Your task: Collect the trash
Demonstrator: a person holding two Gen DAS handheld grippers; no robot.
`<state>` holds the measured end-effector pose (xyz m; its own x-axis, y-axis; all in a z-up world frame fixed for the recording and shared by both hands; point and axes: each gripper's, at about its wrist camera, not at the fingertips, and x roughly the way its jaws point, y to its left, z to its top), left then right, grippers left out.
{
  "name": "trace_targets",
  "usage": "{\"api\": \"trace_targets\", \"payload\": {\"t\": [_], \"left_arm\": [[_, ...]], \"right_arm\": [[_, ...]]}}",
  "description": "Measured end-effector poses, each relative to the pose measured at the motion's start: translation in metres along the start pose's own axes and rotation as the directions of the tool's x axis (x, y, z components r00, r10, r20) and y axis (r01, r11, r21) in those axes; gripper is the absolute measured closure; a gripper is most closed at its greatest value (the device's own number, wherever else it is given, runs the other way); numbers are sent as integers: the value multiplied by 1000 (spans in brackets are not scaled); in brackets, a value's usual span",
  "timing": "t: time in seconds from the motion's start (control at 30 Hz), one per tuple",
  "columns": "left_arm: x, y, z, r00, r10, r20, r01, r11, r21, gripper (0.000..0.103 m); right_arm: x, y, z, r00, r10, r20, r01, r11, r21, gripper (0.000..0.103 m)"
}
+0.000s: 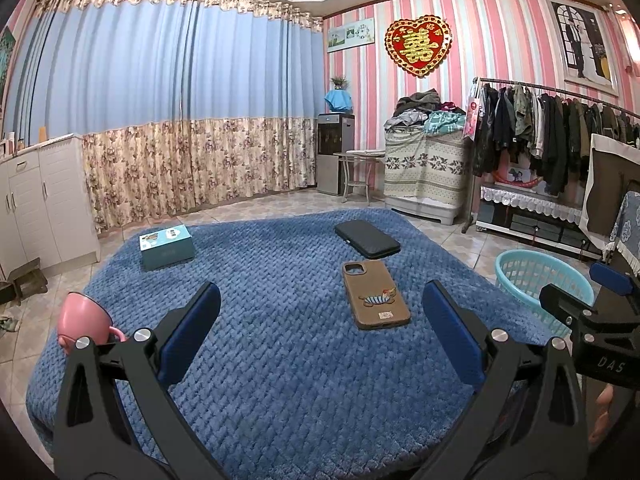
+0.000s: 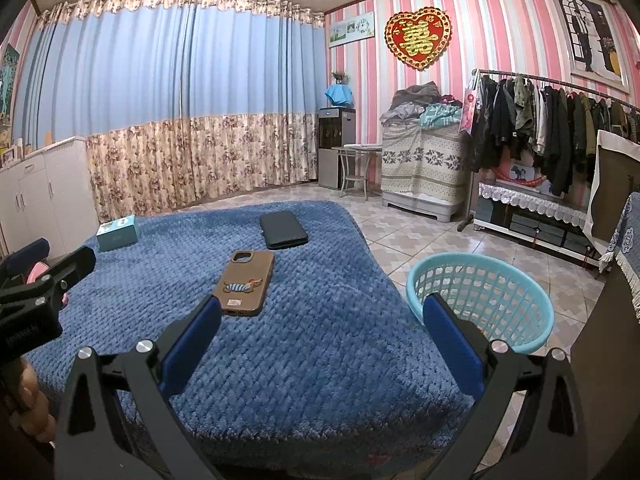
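Both grippers held apart and empty above a blue blanket.

Left gripper and right gripper hover with jaws spread; ahead lie a brown phone case, black wallet and teal box; pink cup at left edge; turquoise basket on the floor beside the blanket.

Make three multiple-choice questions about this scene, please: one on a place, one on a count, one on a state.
1. Where is the light blue plastic basket?
A. on the tiled floor beside the bed
B. on the blanket
C. on the cabinet

2. How many flat phone-like items lie on the blue knitted blanket?
A. one
B. two
C. four

3. The left gripper is:
A. open
B. shut on a box
C. shut on the cup

Answers: 1 A, it stands on tiles; 2 B, the brown phone case and the black wallet-like case; 3 A, fingers apart, nothing between.
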<state>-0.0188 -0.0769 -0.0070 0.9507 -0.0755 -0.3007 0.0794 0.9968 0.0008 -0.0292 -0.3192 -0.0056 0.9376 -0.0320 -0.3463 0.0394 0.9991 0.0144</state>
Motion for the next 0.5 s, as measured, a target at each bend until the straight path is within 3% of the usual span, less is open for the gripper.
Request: {"api": "trace_targets", "payload": {"t": [0.5], "left_arm": [[0,0,-1,1000,0,1,0,1000,0,5]], "right_arm": [[0,0,-2,1000,0,2,0,1000,0,5]]}}
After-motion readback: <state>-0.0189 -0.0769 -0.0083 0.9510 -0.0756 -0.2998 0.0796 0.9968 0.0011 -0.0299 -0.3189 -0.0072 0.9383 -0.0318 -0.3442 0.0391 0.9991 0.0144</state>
